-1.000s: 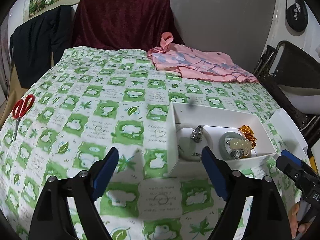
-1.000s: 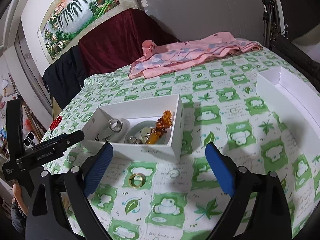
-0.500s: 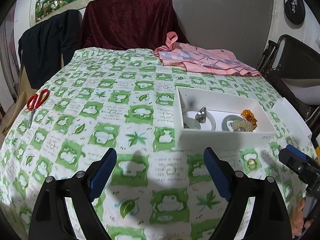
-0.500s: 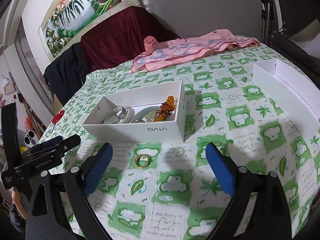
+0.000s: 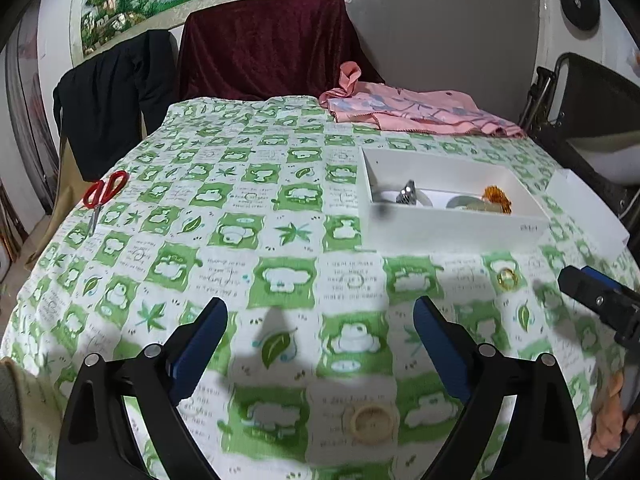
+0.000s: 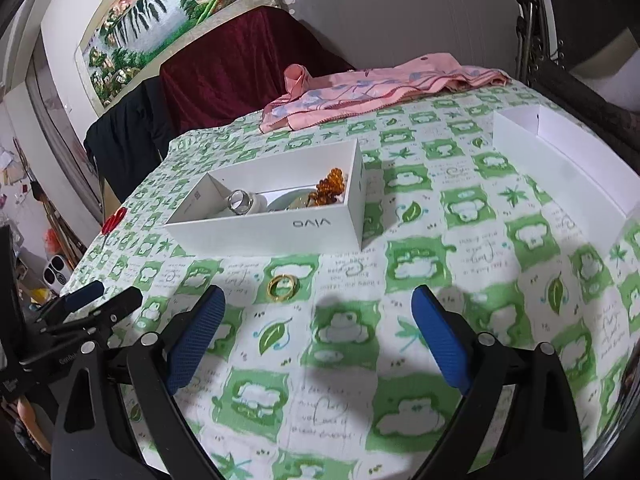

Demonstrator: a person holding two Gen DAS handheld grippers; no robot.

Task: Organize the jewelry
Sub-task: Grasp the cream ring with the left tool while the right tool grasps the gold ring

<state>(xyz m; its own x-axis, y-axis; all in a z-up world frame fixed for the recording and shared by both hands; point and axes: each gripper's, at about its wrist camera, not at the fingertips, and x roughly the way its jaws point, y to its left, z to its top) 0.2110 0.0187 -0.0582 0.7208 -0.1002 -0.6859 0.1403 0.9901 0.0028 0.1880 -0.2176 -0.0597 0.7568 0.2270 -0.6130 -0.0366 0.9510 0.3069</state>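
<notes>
- My right gripper (image 6: 316,332) hangs over the near part of the desk (image 6: 480,320), jaws spread wide and holding nothing.
- My left gripper (image 5: 320,344) is likewise released and empty, off to the left; a pale button (image 5: 370,424) lies just near of it.
- The gold ring (image 6: 282,287) lies flat on the cloth just beyond my right jaws, a little left of their centre line. It is round, so no long axis matters.
- From my left jaws the same ring sits well to the right, so I judge the right gripper nearer.
- Farther on, just behind the ring, stands the white box (image 6: 272,232) holding a silver ring (image 6: 239,202) and amber beads (image 6: 330,189).
- Far right lies the box lid (image 6: 560,160).
</notes>
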